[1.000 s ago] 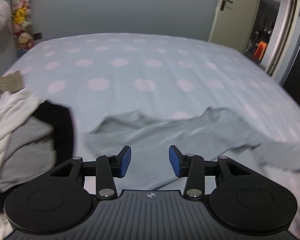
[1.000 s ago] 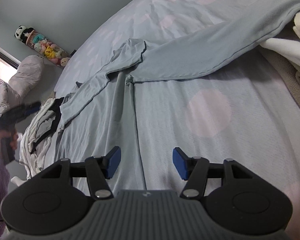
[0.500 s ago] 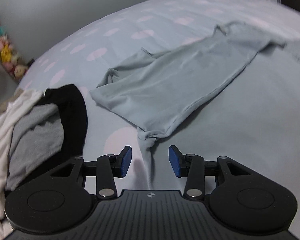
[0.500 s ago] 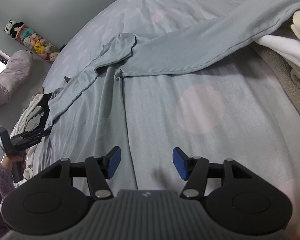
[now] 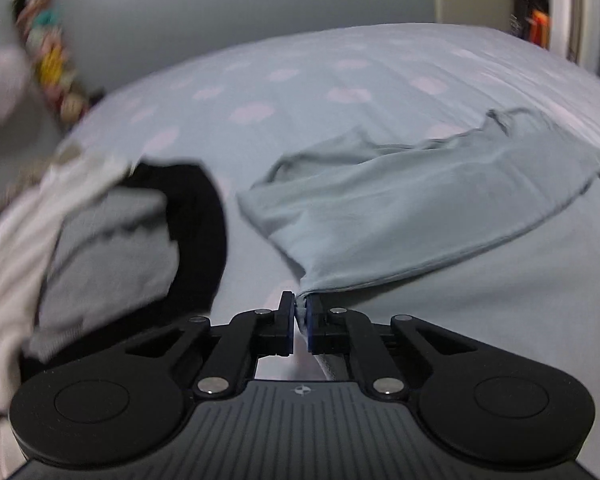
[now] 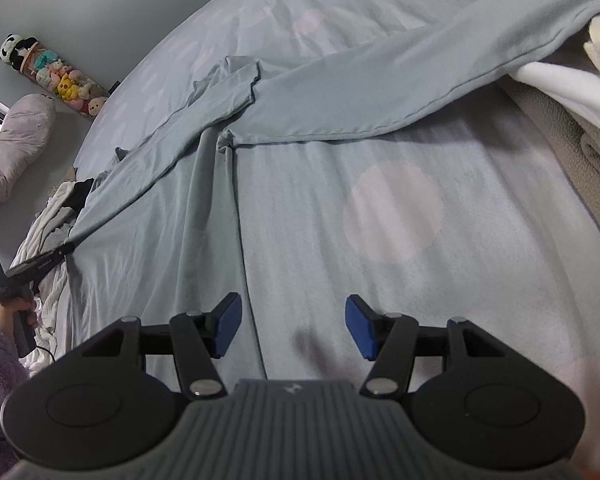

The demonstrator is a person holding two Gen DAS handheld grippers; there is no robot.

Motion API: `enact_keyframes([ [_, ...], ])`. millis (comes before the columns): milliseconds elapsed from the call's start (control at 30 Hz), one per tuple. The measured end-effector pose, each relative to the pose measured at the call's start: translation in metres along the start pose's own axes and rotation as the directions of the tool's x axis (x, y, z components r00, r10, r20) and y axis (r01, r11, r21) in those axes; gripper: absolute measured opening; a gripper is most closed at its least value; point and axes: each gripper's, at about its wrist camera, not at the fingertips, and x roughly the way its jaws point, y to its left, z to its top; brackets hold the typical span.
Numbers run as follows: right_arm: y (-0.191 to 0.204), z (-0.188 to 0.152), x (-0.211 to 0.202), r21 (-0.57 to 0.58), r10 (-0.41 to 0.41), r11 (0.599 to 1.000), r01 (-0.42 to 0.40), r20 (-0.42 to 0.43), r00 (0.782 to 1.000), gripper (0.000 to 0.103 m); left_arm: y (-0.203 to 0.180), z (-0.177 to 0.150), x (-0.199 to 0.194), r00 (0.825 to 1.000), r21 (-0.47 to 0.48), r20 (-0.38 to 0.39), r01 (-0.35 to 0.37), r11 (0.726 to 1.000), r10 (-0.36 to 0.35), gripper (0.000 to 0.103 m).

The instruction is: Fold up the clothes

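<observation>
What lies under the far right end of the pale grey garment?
In the right wrist view the grey garment drapes over a stack of white and beige fabric at the bed's right edge. How far the stack runs beneath is hidden.

A broad stretch of bare bed point(image 6: 440, 280) is left free ahead of the right gripper point(image 6: 293, 330). The left edge is blocked by a heap of clothes point(image 5: 100, 240), the right edge by stacked folded items point(image 6: 580, 92), and the middle is crossed by the grey garment point(image 6: 340, 92).

A home bedroom: a bed point(image 6: 420, 240) under a pale blue sheet with pink dots, soft toys point(image 6: 60, 76) (a panda on top) against the wall, a doorway point(image 5: 548, 12) beyond.
</observation>
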Motion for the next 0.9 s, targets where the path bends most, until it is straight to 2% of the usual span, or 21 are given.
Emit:
enact_keyframes([
  [100,0.001,0.000,0.001,-0.007,-0.014,1.000,0.014,-0.010,1.000,0.061,-0.003,-0.006,0.009,1.000,0.011,-0.018,0.006,1.000,-0.006,0.004],
  [267,0.013,0.006,-0.006,-0.044,-0.003,0.999,0.004,0.019,1.000,0.061,0.006,-0.010,0.015,0.999,-0.093,-0.013,0.033,0.995,-0.034,0.012],
  [400,0.030,0.031,-0.002,-0.083,0.019,0.996,-0.014,0.065,0.998,0.061,0.018,-0.009,0.007,0.995,-0.145,-0.003,0.094,0.985,-0.095,0.018],
  [433,0.036,0.039,0.002,-0.103,0.019,0.995,-0.011,0.076,0.997,0.060,0.022,-0.009,0.002,0.993,-0.163,0.004,0.114,0.980,-0.114,0.025],
  [467,0.042,0.049,0.007,-0.124,0.020,0.992,-0.009,0.086,0.996,0.060,0.026,-0.008,-0.003,0.991,-0.184,0.014,0.132,0.974,-0.132,0.037],
  [533,0.051,0.067,0.017,-0.158,0.028,0.987,-0.012,0.098,0.995,0.060,0.035,-0.005,-0.012,0.986,-0.222,0.042,0.165,0.961,-0.159,0.049],
  [667,0.068,0.105,0.044,-0.216,0.030,0.976,-0.009,0.098,0.995,0.060,0.055,0.014,-0.016,0.983,-0.280,0.073,0.184,0.942,-0.170,0.049],
  [800,0.083,0.140,0.072,-0.278,0.016,0.961,0.012,0.099,0.995,0.060,0.072,0.041,0.006,0.983,-0.335,0.073,0.183,0.924,-0.168,0.049],
  [900,0.090,0.164,0.095,-0.328,-0.010,0.944,0.042,0.099,0.995,0.060,0.076,0.065,0.028,0.989,-0.305,0.075,0.146,0.941,-0.129,0.049],
])
